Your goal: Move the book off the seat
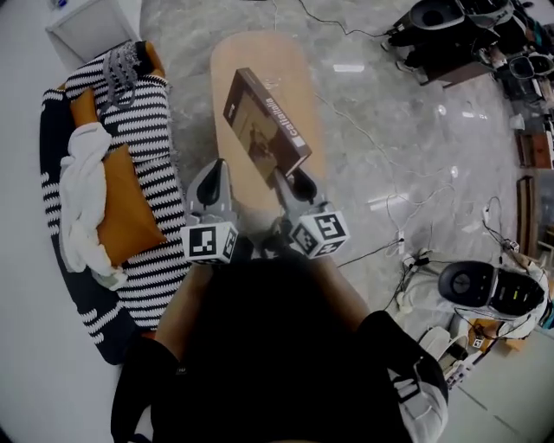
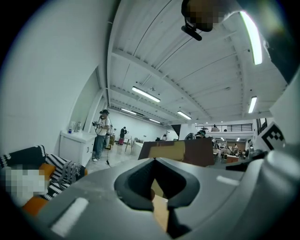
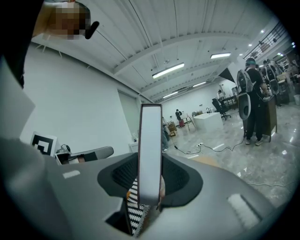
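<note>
The book (image 1: 264, 121) is being held by its lower edge in the right claw (image 1: 293, 180), jaws about half closed on it, above the wooden table (image 1: 260, 52) and clear of the striped seat (image 1: 147, 121). The left claw (image 1: 213, 177) is being carried slightly open, empty. Gripped at one edge only, the tilted book could be levered loose and dropped. No container is being shown.

We take the table (image 1: 251, 60) as our mark: the book (image 1: 264, 121) tilts over its near half, and the seat (image 1: 147, 130) lies to its left with a cloth (image 1: 82, 186) on it. Cables (image 1: 372, 253) trail right of the table, and a cabinet (image 1: 91, 26) stands beyond its far left.
</note>
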Tool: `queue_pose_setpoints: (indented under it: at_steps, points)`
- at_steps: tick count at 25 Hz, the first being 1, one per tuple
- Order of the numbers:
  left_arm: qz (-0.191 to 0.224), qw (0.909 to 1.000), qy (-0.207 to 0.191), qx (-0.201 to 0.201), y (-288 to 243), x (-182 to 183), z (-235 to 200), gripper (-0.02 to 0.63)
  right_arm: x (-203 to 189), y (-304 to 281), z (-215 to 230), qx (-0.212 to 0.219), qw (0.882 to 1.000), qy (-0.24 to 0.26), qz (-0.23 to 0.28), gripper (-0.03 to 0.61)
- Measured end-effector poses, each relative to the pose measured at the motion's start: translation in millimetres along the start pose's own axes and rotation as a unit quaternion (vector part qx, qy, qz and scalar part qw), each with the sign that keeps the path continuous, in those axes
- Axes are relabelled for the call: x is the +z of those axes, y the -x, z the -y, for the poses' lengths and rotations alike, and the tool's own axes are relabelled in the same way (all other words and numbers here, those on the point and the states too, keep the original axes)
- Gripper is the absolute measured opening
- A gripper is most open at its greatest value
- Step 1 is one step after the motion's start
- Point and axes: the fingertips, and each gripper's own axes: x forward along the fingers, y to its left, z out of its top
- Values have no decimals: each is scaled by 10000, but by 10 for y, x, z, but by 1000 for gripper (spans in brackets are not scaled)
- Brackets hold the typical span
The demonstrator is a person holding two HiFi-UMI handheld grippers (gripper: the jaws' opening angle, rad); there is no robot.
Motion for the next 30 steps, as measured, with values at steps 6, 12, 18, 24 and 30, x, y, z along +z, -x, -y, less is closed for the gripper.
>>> queue_pose_setpoints:
  at_steps: [6,12,18,24,30]
  points:
    - [-293,9995,-106,-54,-345,-479,357,6,-292,125,662,-163,9994,-300,-60,156]
    - [-395,9991,-107,-68,-356,-539,539,6,-318,307,836,-329,9986,-385,-130,156]
    - [-707,9974,-33,-105,-432,-931,799,6,-549,432,1213,-457,9969,-584,-251,156]
    - [-1063,9940,232,-127,-645,-1527,732,6,-953,222,1506,-632,9948,-685,-414,156]
    - [-1337,9904,335,-112,-812,-2099,640,6,-1496,78,1817,-800,9912,-821,-666,156]
